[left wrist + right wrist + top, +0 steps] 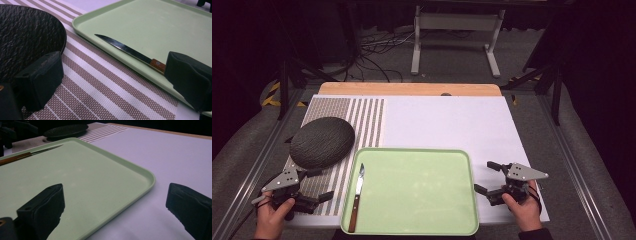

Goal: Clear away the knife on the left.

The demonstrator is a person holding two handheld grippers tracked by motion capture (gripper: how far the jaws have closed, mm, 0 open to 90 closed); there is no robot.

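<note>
Both the left gripper [318, 185] and right gripper [484, 177] flank the green tray [422, 231] (knife [357, 196] inside), jaws wide apart, holding nothing.

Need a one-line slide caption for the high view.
Left gripper and right gripper, both open, flank a green tray holding a knife; dark plate rests on striped mat.

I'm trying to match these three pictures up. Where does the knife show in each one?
High view: the knife lies along the left edge of the green tray, blade pointing away from the person.
Left gripper view: it sits mid-picture, inside the tray's near rim, between the jaws.
Right gripper view: far upper left, across the tray.
Shared landmark: the dark round plate beyond the tray.
</note>
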